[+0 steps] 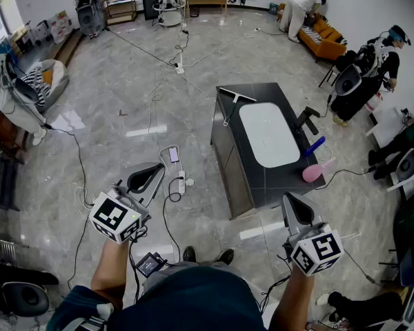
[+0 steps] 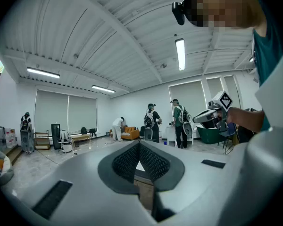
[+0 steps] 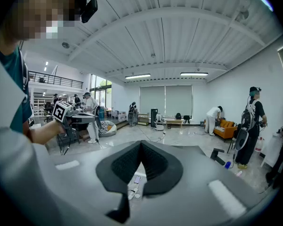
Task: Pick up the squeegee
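Squeegee [image 1: 232, 107] tiny at far end of tbl [image 1: 262, 181], details hard to ID.

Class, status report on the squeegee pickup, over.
Left gripper shut, empty. Right gripper shut, empty. Squeegee untouched at far corner of table. Cables on floor ahead.

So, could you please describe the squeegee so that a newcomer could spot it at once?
Find the dark table on the marble floor, with a white oval mat on top. The squeegee lies at the table's far left corner, beyond the mat. It is a thin, pale T shape, alone, whereas the black item, blue item and pink item sit along the right edge.
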`<state>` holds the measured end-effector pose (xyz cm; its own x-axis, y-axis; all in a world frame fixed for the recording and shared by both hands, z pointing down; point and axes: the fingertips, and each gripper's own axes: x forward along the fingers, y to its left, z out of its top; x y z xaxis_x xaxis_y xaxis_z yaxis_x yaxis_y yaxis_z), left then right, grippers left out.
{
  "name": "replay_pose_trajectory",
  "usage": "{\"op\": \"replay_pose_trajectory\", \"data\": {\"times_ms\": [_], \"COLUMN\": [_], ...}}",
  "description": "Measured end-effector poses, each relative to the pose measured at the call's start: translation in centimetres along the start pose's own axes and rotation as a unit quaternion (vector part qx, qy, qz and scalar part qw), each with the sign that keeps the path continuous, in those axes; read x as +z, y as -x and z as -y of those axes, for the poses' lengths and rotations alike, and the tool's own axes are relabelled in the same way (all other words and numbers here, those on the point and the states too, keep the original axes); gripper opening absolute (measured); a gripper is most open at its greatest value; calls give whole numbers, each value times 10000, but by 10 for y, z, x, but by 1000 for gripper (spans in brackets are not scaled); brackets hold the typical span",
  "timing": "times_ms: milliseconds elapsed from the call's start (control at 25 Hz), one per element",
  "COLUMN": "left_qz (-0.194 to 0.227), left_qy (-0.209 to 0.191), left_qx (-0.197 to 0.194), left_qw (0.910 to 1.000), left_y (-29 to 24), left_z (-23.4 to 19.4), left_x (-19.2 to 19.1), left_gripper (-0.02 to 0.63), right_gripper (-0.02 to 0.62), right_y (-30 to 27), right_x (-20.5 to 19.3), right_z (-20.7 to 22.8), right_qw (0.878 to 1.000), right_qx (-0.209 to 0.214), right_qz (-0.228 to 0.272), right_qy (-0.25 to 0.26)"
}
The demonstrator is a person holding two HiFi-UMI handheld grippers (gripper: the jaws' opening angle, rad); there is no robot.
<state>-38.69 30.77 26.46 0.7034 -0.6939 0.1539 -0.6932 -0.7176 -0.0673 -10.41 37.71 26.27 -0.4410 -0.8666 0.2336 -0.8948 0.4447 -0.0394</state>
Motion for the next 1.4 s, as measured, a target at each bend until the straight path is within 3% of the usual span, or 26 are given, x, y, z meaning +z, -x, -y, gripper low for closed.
{"op": "replay_pose_trajectory", "data": {"times_ms": [360, 760, 1120, 1400], "left_qz": [-8, -119, -240, -255], "left_qy": [-20, -7, 61, 196], "left_qx": [-93, -189, 72, 318], "left_qw": [10000, 9998, 9997, 9990], "left_y": [-8, -22, -71, -137], "left_z": [1, -6, 1, 7], "left_x": [-3, -11, -7, -4], "left_gripper": [6, 6, 6, 6], "right_gripper": [8, 11, 11, 11], "right_y": [1, -8, -32, -66], "right_x": [-5, -1, -3, -7], "right_z": [3, 14, 80, 151], "right_qw": [10000, 9986, 9973, 9968], "right_qx": [-61, -92, 163, 455], "right_qz": [-31, 289, 362, 230], "right_qy": [-53, -434, -612, -621]}}
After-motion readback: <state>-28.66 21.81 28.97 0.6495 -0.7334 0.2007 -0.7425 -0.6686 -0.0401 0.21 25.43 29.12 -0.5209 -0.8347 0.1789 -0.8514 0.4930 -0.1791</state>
